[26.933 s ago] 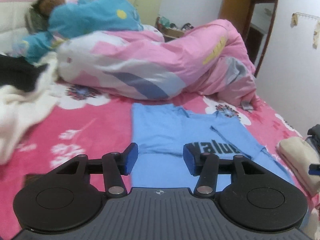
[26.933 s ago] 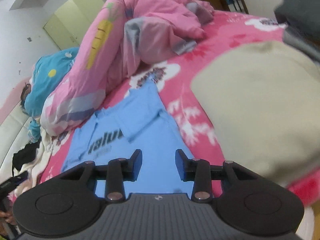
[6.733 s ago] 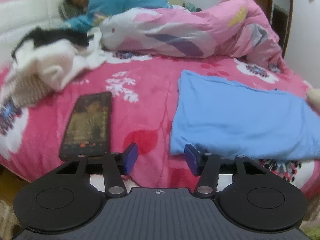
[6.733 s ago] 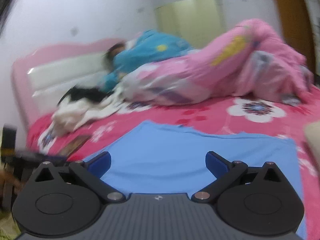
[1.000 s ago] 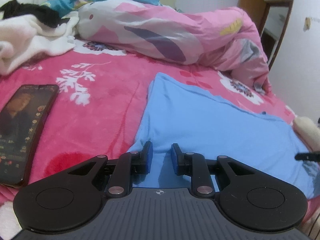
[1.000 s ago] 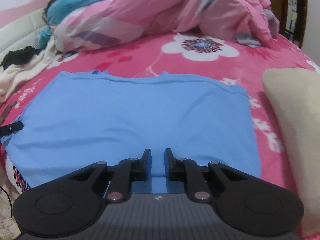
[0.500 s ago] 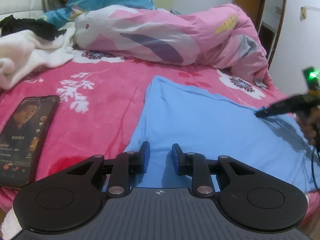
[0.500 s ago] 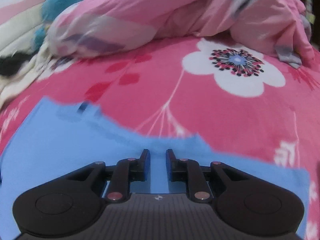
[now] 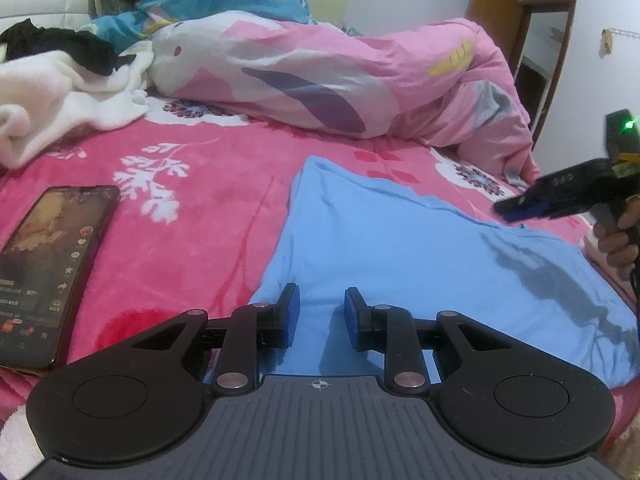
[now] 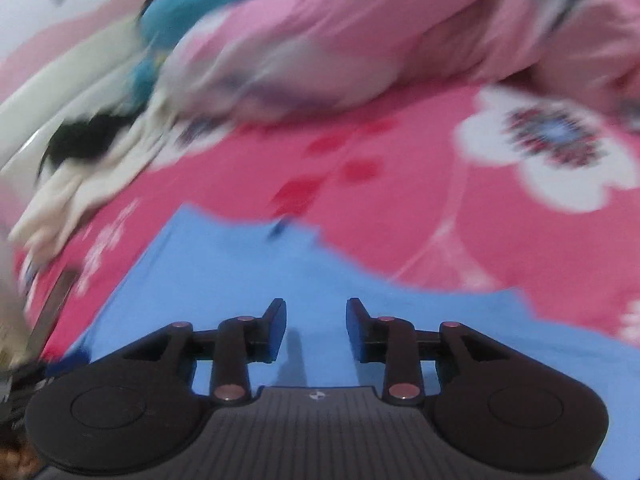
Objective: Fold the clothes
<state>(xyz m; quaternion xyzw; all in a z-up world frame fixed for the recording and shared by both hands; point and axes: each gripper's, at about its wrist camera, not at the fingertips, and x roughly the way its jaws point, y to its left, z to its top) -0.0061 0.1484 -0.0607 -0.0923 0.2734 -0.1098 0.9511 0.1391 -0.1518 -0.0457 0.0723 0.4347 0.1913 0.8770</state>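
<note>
On the pink bed [image 9: 208, 216], a blue shirt [image 9: 400, 248] lies half folded.
Left gripper [image 9: 319, 312] fingers stand narrow over its near edge, holding nothing; right gripper [image 10: 316, 320] fingers are opening, empty. A bad pinch could bunch the shirt or bump the phone [image 9: 52, 264].

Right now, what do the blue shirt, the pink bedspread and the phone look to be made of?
Blue shirt: thin matte knit, probably cotton jersey; it lies flat with soft creases.
Pink bedspread: plush fleece by the look; fuzzy nap, printed flowers.
Phone: glossy glass front, lit screen; the dark frame's material cannot be told.
</note>
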